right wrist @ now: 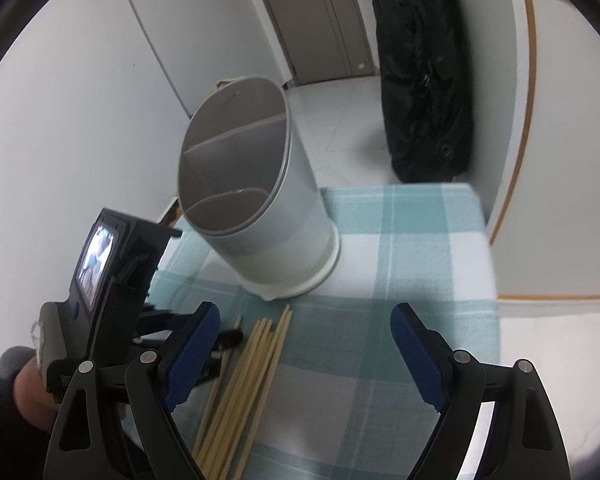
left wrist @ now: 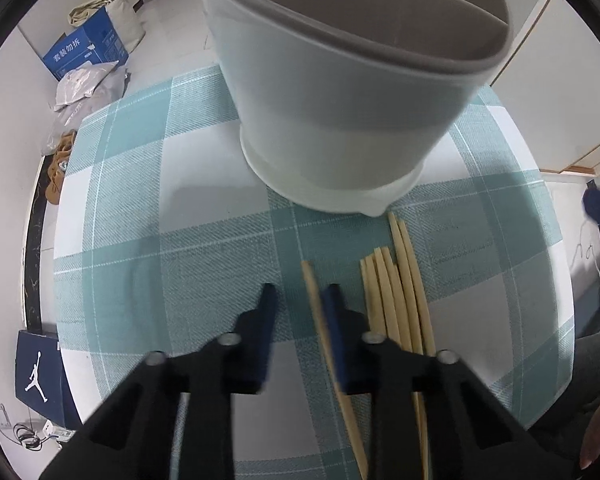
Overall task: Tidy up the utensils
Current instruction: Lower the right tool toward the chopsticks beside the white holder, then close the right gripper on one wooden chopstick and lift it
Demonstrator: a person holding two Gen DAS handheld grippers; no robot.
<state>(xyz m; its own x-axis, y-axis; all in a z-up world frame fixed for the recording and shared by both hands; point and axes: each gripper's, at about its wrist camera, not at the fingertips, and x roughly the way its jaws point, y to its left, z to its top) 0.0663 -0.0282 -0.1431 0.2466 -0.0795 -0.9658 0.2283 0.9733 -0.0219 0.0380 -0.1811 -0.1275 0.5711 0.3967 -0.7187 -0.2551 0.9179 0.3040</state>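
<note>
A grey-white utensil holder (left wrist: 340,120) with an inner divider stands upright on the teal checked tablecloth (left wrist: 148,208); in the right wrist view the holder (right wrist: 260,216) shows its compartments bare. Several wooden chopsticks (left wrist: 396,292) lie bundled in front of it. One separate chopstick (left wrist: 314,296) lies between the fingers of my left gripper (left wrist: 300,296), against the right finger, with a gap left to the other finger. My right gripper (right wrist: 304,320) hangs wide open above the cloth, right of the chopstick bundle (right wrist: 244,376), holding nothing.
The floor left of the table holds a blue carton (left wrist: 88,46), plastic bags (left wrist: 88,88) and a dark box with a white figure (left wrist: 40,372). A black bag (right wrist: 424,68) leans at the wall beyond the table's far edge. A hand (right wrist: 28,392) holds the left gripper.
</note>
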